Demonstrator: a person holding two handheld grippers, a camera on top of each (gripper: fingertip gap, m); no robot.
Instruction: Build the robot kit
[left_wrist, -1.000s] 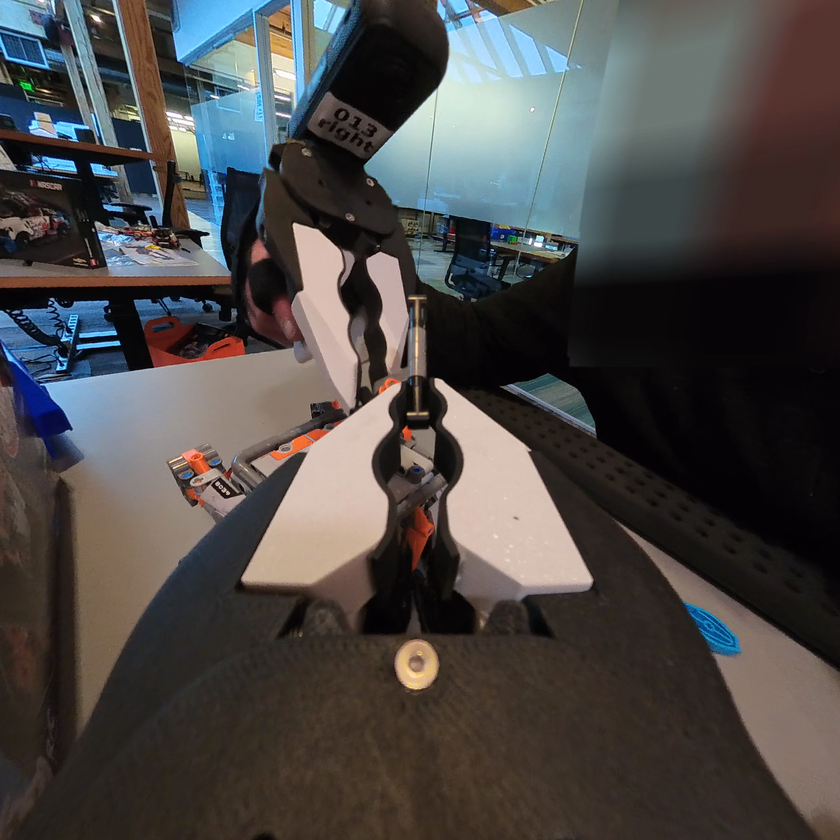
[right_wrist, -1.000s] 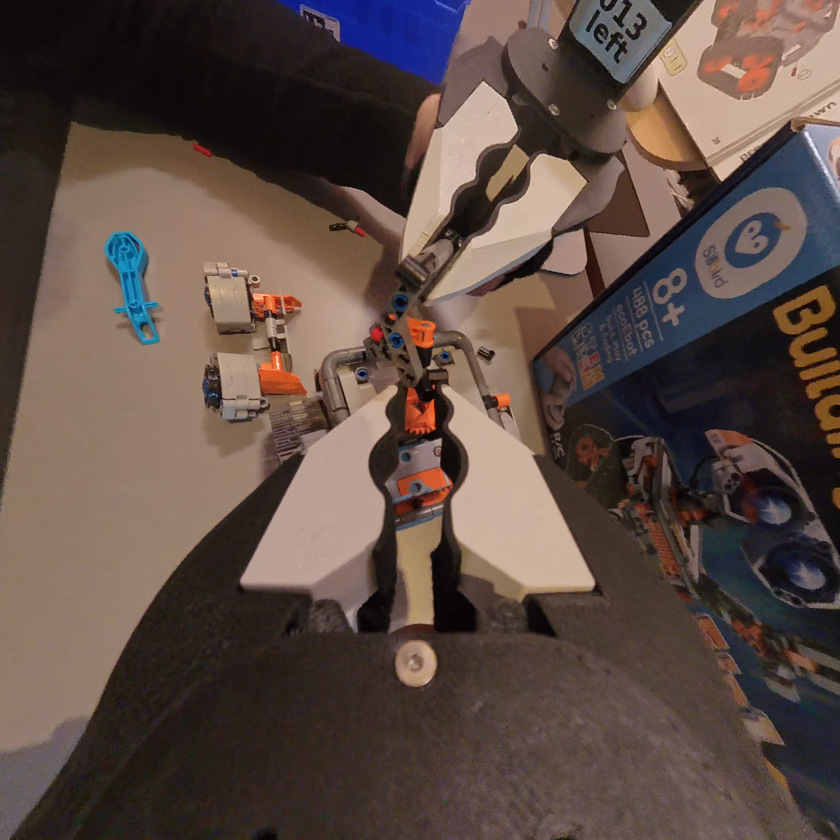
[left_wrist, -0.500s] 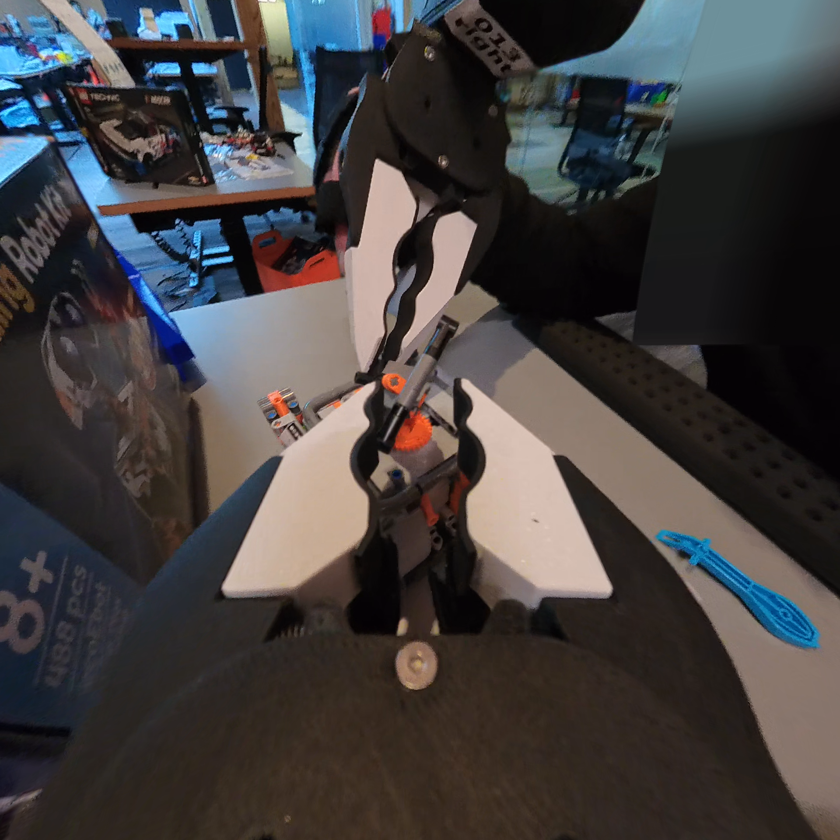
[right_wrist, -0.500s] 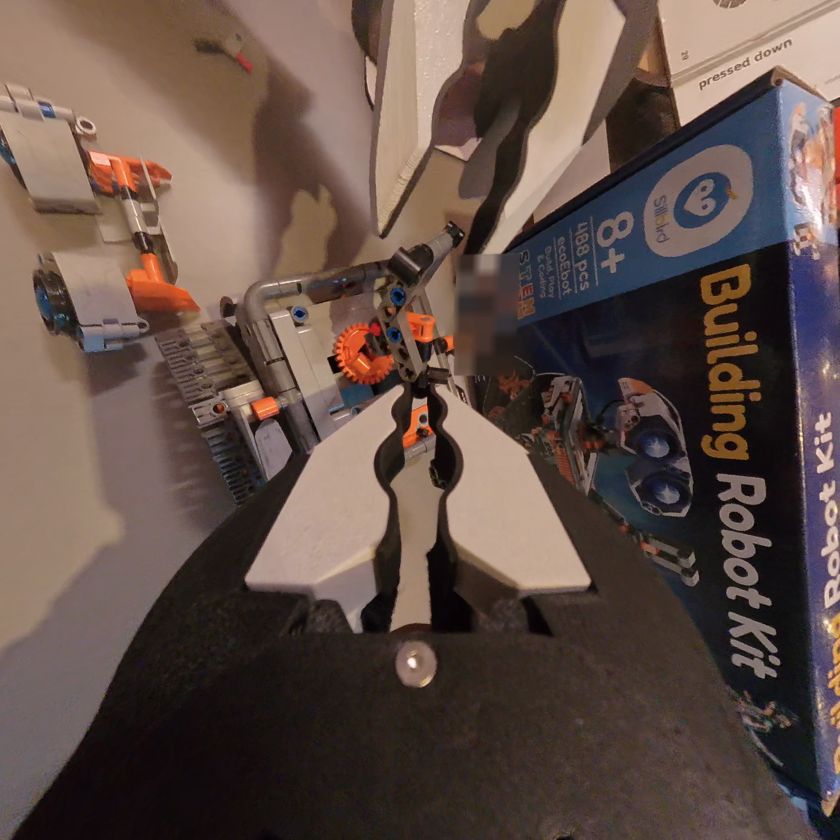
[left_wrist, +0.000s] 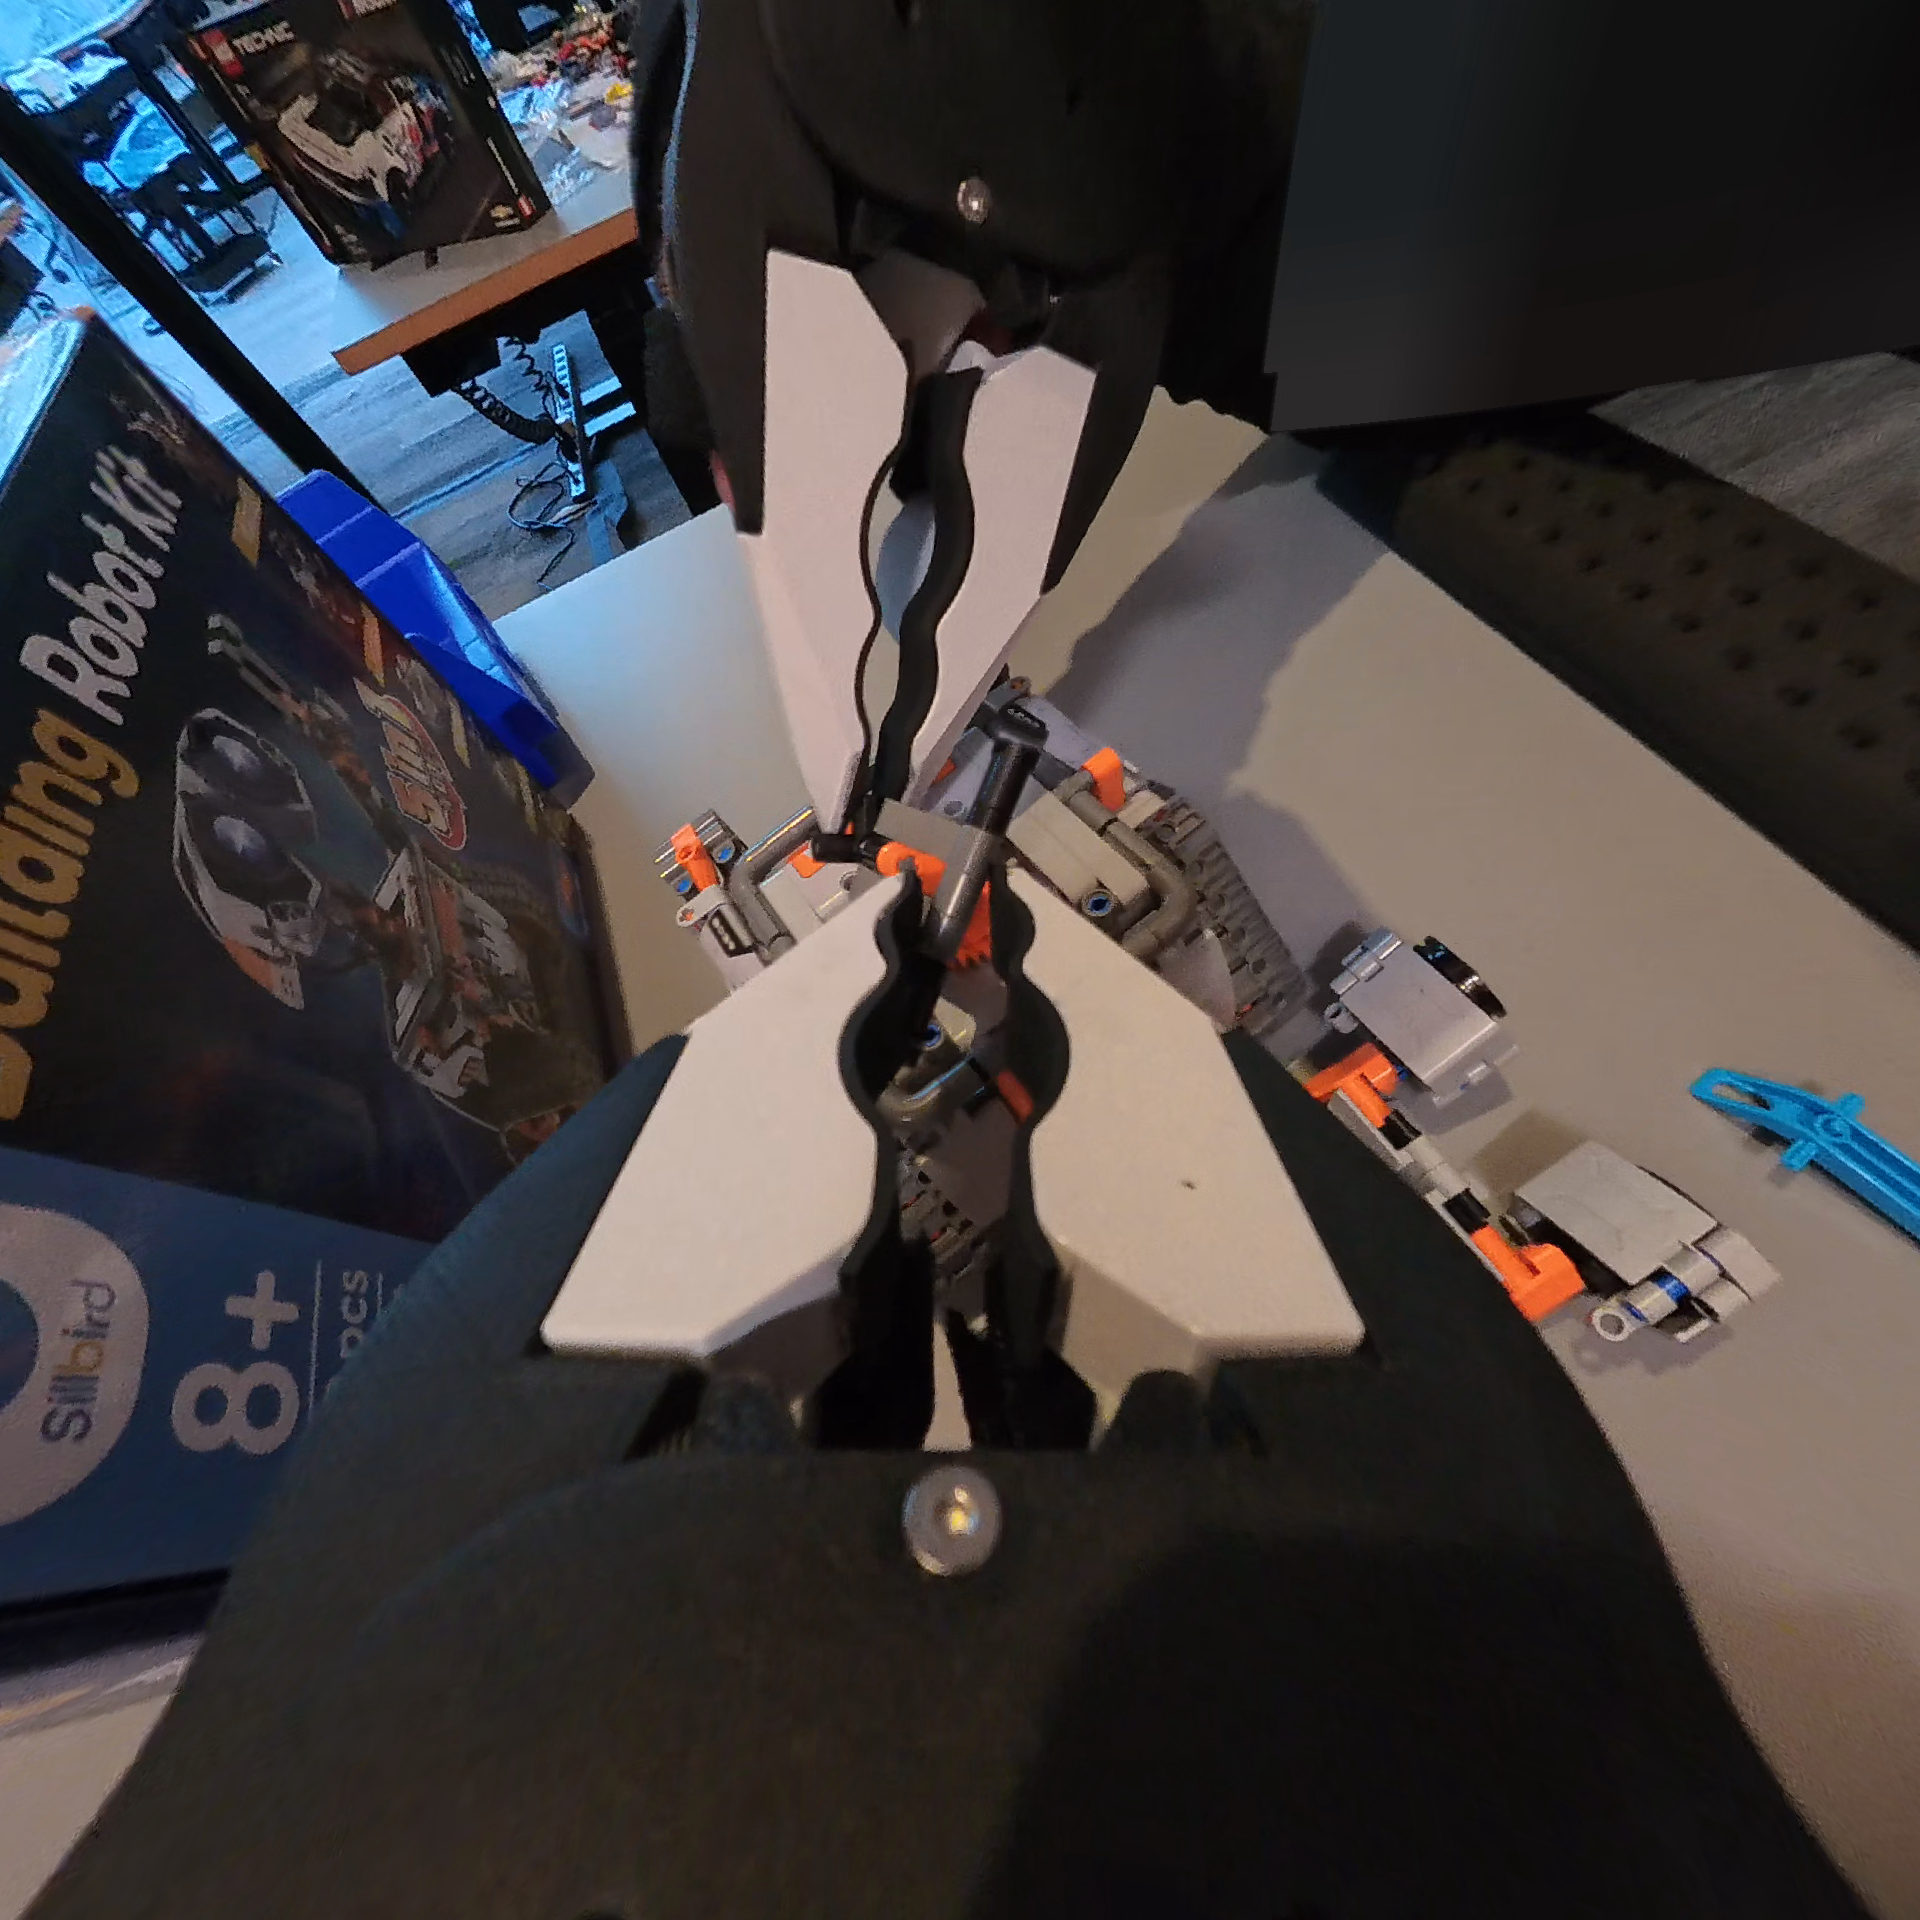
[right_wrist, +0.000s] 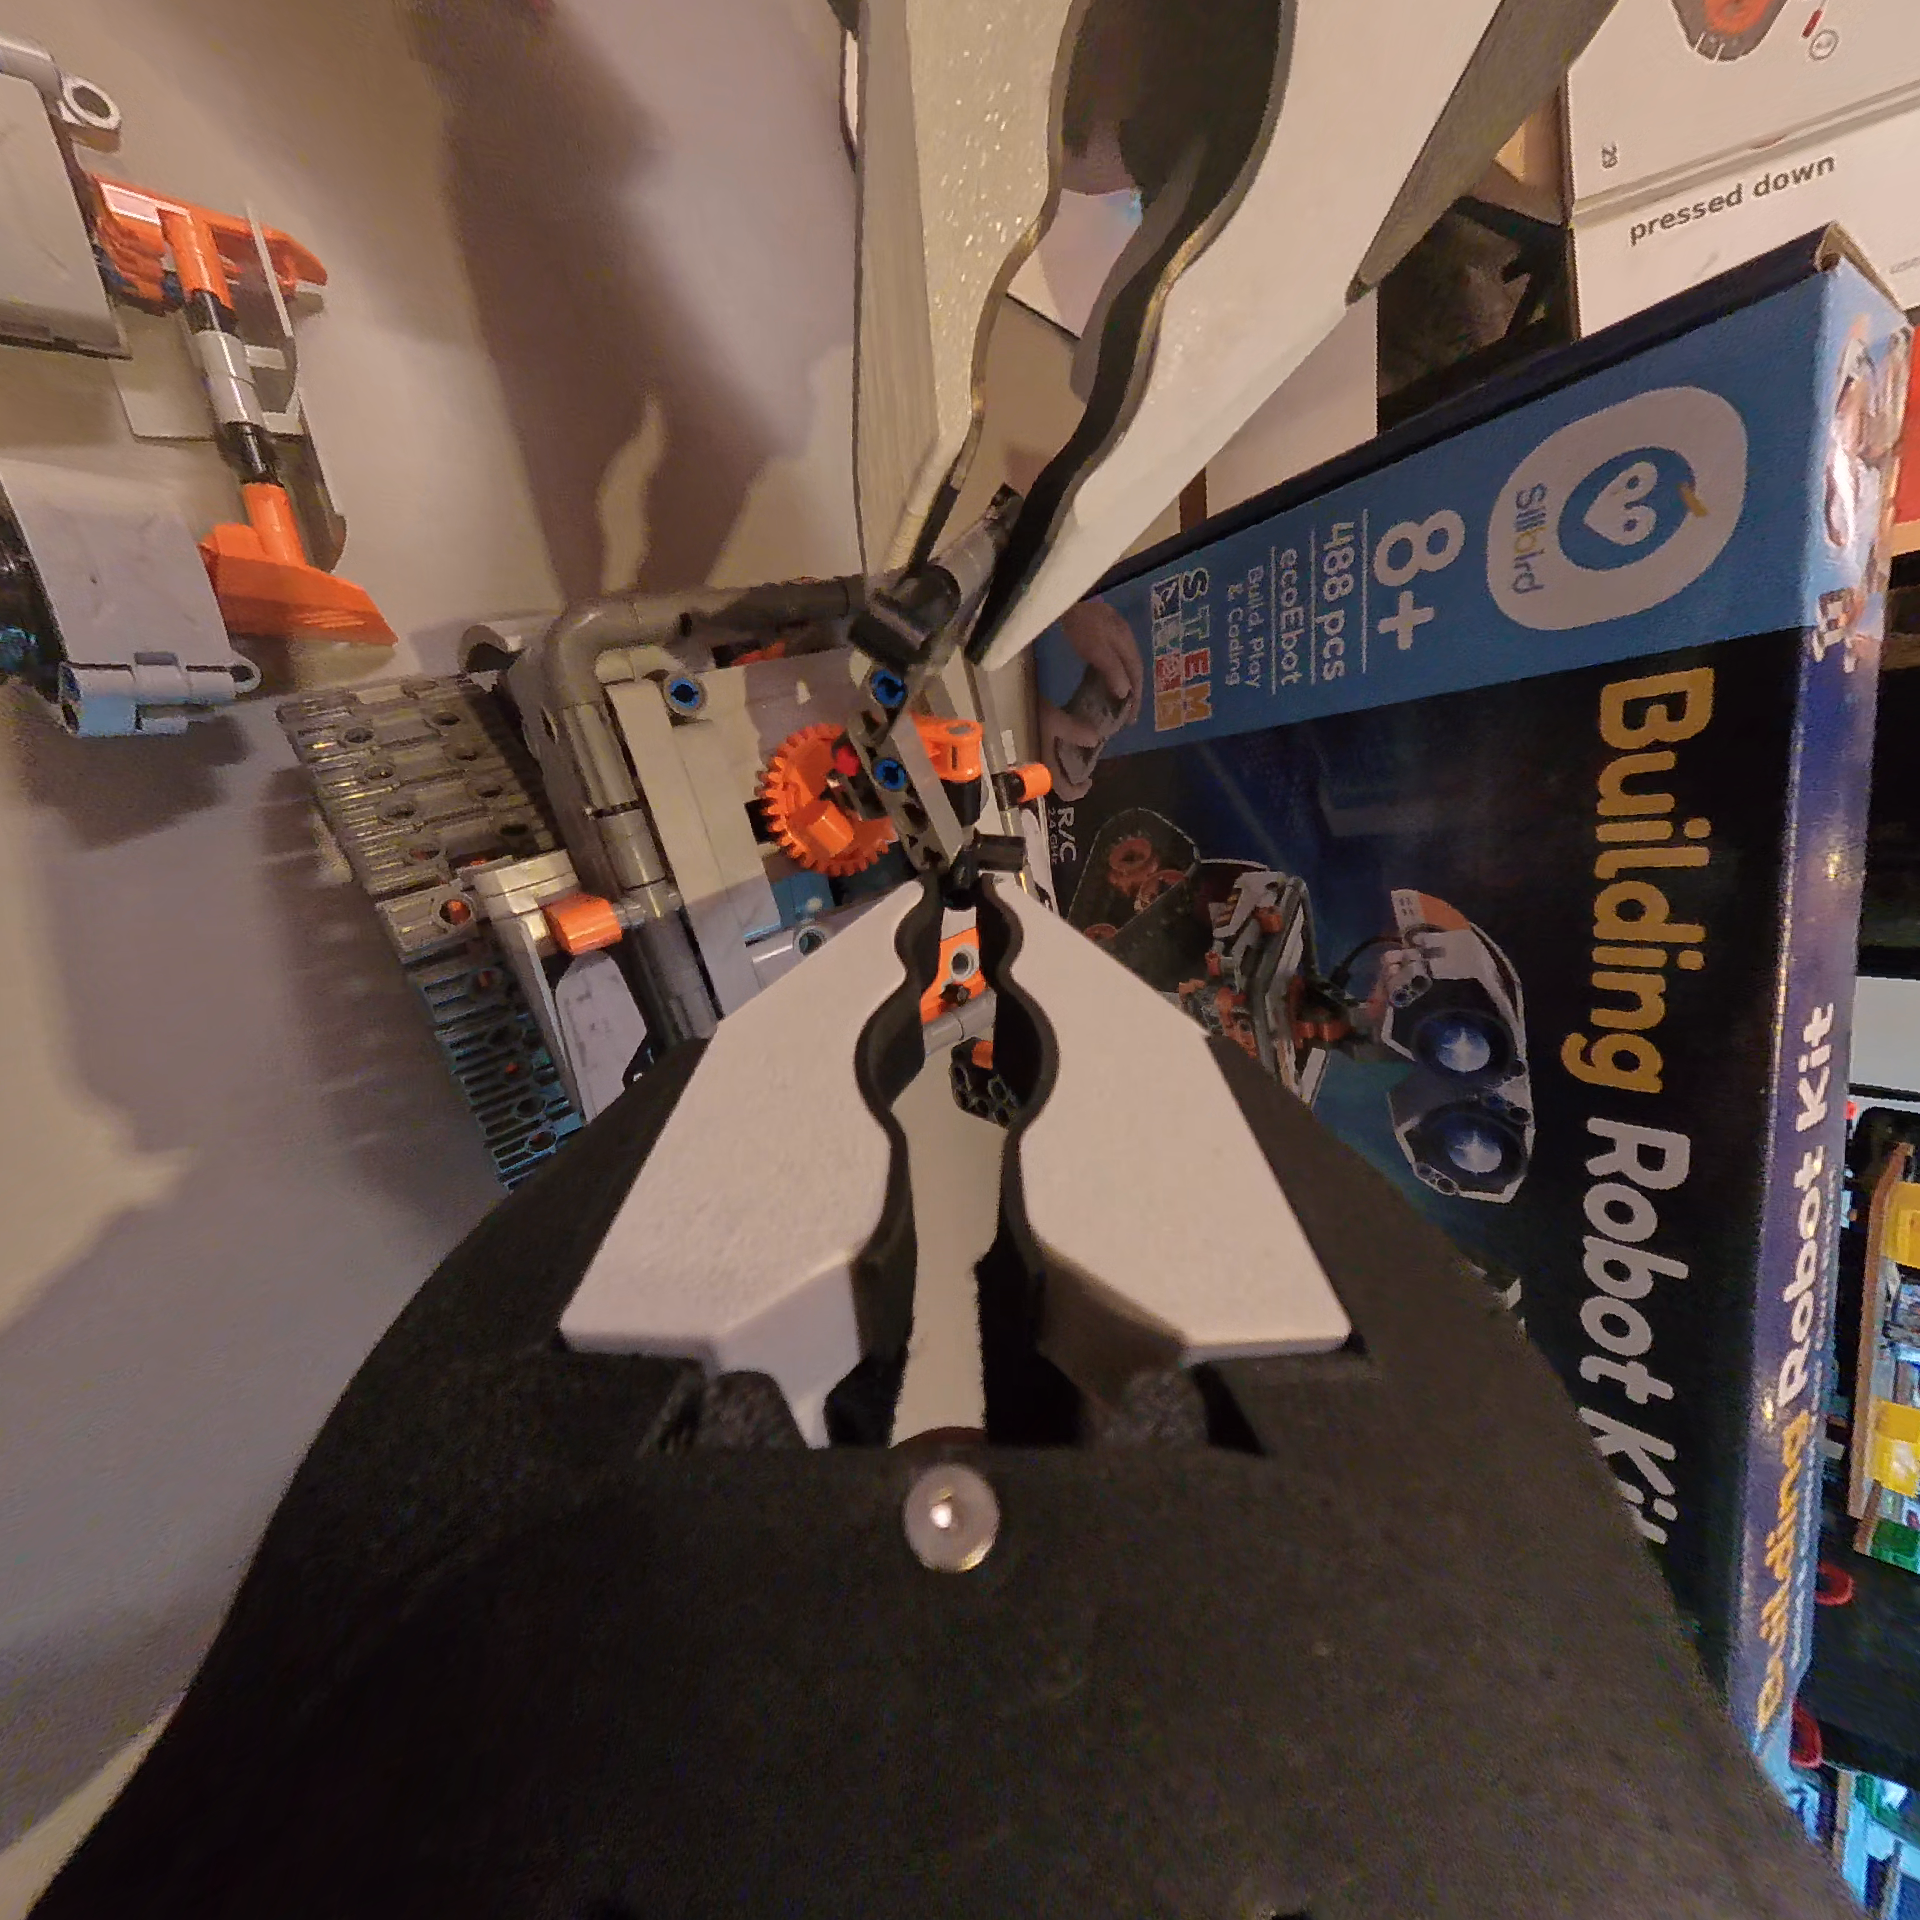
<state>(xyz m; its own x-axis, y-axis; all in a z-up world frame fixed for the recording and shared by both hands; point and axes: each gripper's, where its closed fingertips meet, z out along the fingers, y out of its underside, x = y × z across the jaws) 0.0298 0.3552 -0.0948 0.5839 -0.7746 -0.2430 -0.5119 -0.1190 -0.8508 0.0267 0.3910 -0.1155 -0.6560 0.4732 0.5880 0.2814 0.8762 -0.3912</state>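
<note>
A grey, tracked brick model (left_wrist: 1143, 862) with orange parts lies on the pale table (left_wrist: 1455, 748). A grey holed beam (left_wrist: 971, 852) sticks up from it beside an orange gear (right_wrist: 810, 790). My left gripper (left_wrist: 951, 888) is shut on this beam; in the right wrist view it (right_wrist: 951, 592) comes in from above onto the beam's upper end (right_wrist: 914, 769). My right gripper (right_wrist: 961, 888) is shut on a small black pin (right_wrist: 997, 850) at the beam's lower end. In the left wrist view it (left_wrist: 873, 821) reaches down from above onto that pin (left_wrist: 842, 847).
A big blue kit box (left_wrist: 260, 831) stands close on the left and fills the right of the right wrist view (right_wrist: 1455, 831). Two loose grey-and-orange sub-assemblies (left_wrist: 1413, 1008) (left_wrist: 1610, 1216) and a light-blue tool (left_wrist: 1808, 1132) lie to the right. A black perforated mat (left_wrist: 1662, 623) lies behind.
My left jaws opened wide off the beam, then narrowed onto it again. Both grippers dropped closer to the model. The right stayed shut at the beam's lower end.
</note>
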